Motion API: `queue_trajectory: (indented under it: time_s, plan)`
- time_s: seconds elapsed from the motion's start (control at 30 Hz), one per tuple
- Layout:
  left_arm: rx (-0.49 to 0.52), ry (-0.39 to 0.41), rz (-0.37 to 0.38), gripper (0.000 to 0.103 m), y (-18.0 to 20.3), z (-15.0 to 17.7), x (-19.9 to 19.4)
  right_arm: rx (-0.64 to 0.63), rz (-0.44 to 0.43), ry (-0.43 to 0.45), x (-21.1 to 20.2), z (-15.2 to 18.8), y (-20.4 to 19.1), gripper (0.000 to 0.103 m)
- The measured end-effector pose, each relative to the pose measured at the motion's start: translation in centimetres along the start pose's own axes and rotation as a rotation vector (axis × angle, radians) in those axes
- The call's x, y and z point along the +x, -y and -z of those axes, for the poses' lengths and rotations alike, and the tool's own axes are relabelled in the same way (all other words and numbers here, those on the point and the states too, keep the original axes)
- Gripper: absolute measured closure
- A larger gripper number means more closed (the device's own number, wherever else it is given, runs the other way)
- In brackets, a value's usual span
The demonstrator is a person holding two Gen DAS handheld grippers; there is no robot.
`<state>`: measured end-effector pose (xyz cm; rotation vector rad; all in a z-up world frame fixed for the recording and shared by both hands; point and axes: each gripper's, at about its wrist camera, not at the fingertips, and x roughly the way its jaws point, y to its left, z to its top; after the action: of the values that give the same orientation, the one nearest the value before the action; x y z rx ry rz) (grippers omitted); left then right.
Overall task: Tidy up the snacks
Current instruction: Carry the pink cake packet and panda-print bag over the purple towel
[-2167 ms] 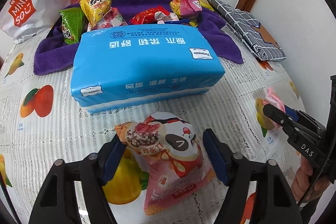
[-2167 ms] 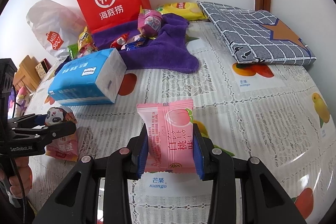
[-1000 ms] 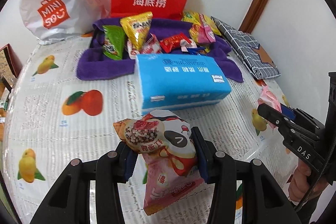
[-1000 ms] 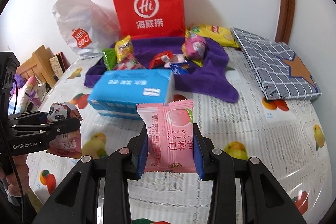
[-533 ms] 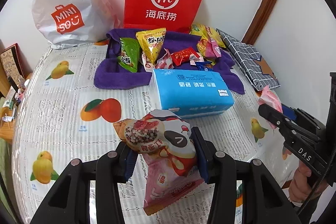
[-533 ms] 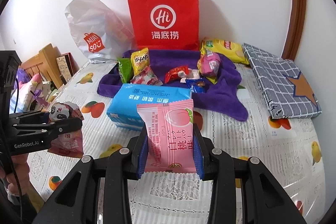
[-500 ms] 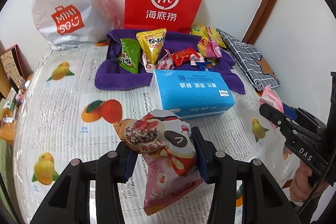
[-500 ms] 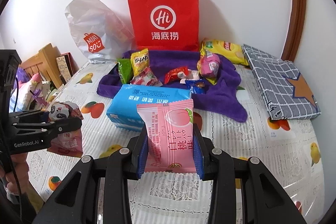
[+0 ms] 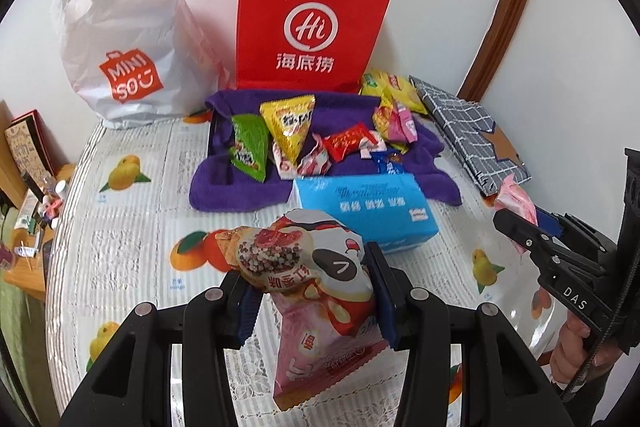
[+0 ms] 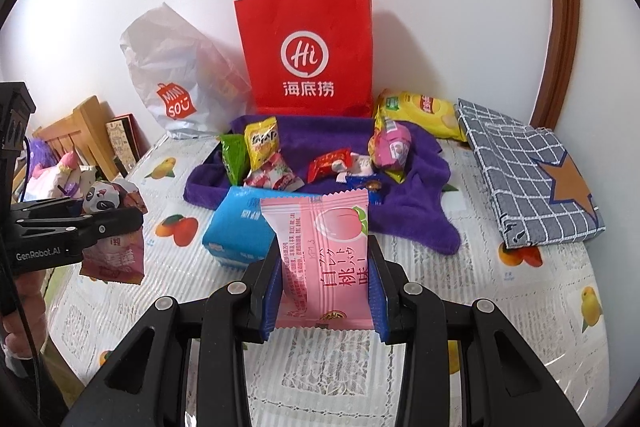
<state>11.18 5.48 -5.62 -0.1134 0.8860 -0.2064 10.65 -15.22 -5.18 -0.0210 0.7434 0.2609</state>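
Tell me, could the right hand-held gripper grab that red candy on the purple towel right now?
Probably not: the right hand-held gripper is shut on a pink peach packet, and the blue tissue pack lies between it and the red candy.

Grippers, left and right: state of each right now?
Left tool: closed on the crinkled pink panda-print snack bag.
Right tool: closed on the flat pink peach-print snack packet.
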Motion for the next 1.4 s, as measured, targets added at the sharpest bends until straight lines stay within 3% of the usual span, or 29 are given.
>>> queue_trajectory:
  time_s: [0.47, 1.4]
  plan:
    - [-0.008, 0.020, 0.012, 0.058, 0.2, -3.6, 0.4, 0.000, -0.002, 0.008, 1.5, -3.9, 1.1, 0.066]
    - [-0.086, 0.021, -0.005, 0.058, -2.8, -10.0, 4.8, -0.006, -0.053, -0.006, 8.5, -10.4, 1.8, 0.066]
